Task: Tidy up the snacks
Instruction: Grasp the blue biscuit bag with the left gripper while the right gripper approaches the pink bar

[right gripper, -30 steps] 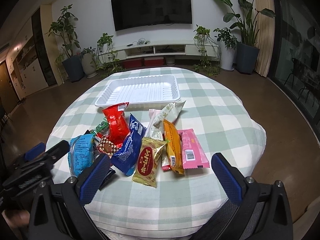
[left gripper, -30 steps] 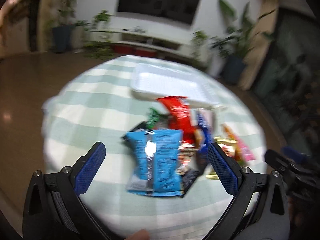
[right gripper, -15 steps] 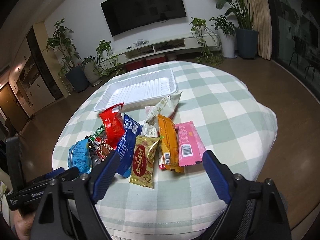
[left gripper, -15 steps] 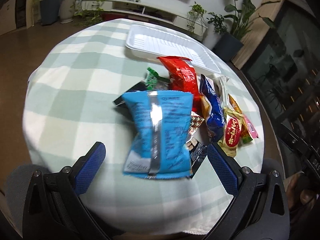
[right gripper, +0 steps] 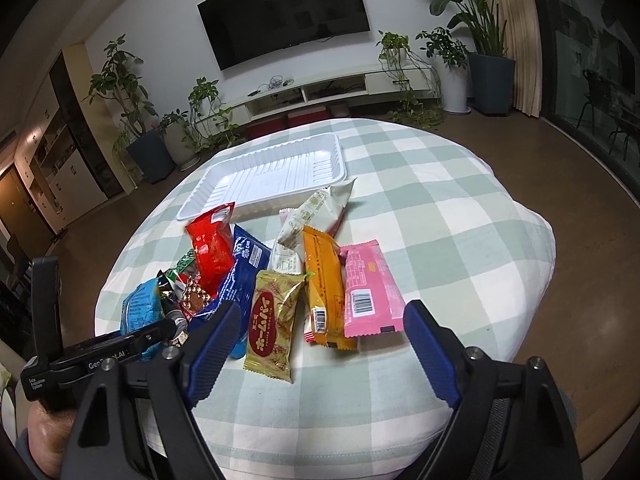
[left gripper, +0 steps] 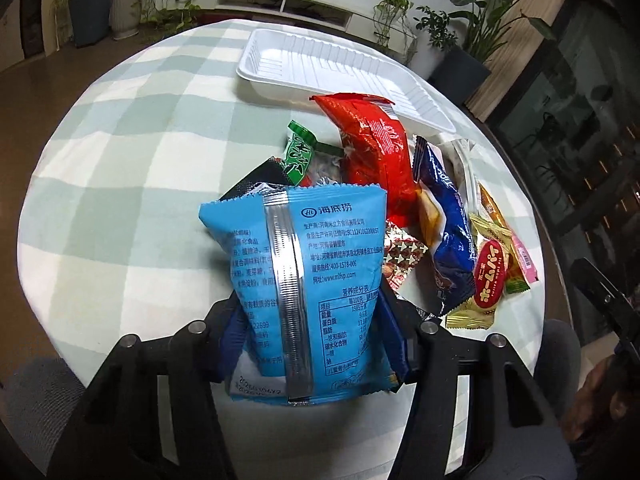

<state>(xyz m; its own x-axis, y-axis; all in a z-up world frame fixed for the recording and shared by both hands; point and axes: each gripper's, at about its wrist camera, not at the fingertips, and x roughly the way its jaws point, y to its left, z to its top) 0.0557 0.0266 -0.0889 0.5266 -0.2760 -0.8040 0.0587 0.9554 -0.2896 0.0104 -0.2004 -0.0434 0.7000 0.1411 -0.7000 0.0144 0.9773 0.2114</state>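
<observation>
My left gripper [left gripper: 310, 332] is shut on the near end of a light blue snack bag [left gripper: 304, 264], which also shows in the right wrist view [right gripper: 138, 316]. Beyond it lie a red bag [left gripper: 372, 160], a dark blue bag [left gripper: 444, 232], a gold pack [left gripper: 486, 280] and a green packet [left gripper: 298, 152]. A white tray [left gripper: 340, 68] stands empty at the far side. My right gripper [right gripper: 320, 348] is open and empty above the table's near edge, in front of the gold pack [right gripper: 272, 320], an orange pack [right gripper: 324, 284] and a pink pack [right gripper: 366, 288].
The round table carries a green-and-white checked cloth [right gripper: 440, 208]. A white-and-green wrapper [right gripper: 316, 212] lies against the tray [right gripper: 272, 176]. The left gripper's body [right gripper: 100, 356] sits at the table's left edge. Potted plants, a TV bench and a wall TV stand behind.
My left gripper has moved forward and shut on the light blue bag. My right gripper has moved slightly closer to the snacks and stays open.
</observation>
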